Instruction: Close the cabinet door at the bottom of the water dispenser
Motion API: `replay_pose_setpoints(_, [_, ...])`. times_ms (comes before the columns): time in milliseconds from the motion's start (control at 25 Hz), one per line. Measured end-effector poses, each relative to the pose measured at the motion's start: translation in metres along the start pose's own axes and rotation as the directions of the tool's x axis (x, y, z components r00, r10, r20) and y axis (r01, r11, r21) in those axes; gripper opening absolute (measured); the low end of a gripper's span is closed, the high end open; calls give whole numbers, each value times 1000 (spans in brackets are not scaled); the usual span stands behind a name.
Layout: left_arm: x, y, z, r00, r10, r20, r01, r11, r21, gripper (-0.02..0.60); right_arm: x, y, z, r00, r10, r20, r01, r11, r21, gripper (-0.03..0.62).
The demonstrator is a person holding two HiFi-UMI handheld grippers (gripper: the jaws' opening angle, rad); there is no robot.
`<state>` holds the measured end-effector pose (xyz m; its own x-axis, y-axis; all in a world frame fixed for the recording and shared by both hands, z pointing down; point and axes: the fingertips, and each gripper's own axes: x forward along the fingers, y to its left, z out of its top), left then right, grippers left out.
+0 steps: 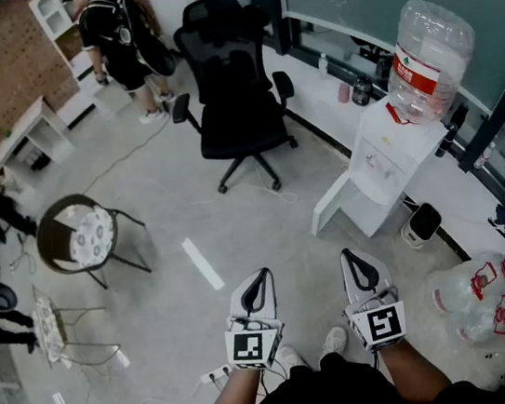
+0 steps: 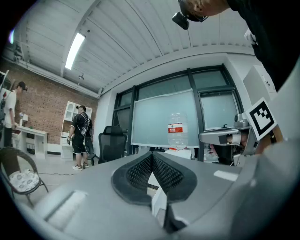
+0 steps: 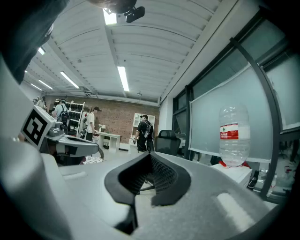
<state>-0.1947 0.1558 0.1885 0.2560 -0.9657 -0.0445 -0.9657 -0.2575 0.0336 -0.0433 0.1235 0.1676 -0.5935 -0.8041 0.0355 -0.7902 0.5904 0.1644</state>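
— Where is the dispenser?
— A white plastic water dispenser (image 1: pixel 385 159), topped by a clear bottle with a red label (image 1: pixel 426 53), stands at the upper right. Its white lower cabinet door (image 1: pixel 334 206) is swung open.
— And the tongs?
— The left gripper (image 1: pixel 261 278) and right gripper (image 1: pixel 352 259) are held low by the person's body, well apart from the door. Both are clenched on nothing.

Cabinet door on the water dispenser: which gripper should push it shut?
Probably the right gripper: it is nearer the open cabinet door, on the water dispenser's side. The left gripper is farther. Both are shut, empty.
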Motion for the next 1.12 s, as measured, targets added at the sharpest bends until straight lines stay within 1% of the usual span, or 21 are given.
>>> replay_pose_setpoints(280, [-17,1,-2,1000,-24,8,24,1000,-2,20,-7,15,13,1000,-15,23,15,1000,1,2])
replay_pose_setpoints(440, [-24,4,-1,999,-46,10,46,999,-14,20,-12,20,14,999,-48,19,48,999,-10,3])
replay_pose_setpoints(640, [-34,7,-8,997,-74,-11,74,997,-13,20,-26,23,20,995,-88,50,86,995,41,3])
replay_pose_setpoints(760, [-38,4,-7,994,-107,-5,107,994,-16,20,-29,25,20,993,-110,42,109,993,34,3])
replay_pose_setpoints(880, [-37,2,-8,991,-133,-7,133,991,-14,20,-29,27,17,992,-120,37,119,993,24,3])
replay_pose_setpoints(1000, [-32,6,-16,990,-140,-28,139,990,-21,20,-25,27,13,993,-113,23,113,993,21,3])
replay_pose_setpoints(1120, [-17,5,-19,988,-149,-33,148,988,-30,20,-19,19,8,994,-109,10,109,994,12,3])
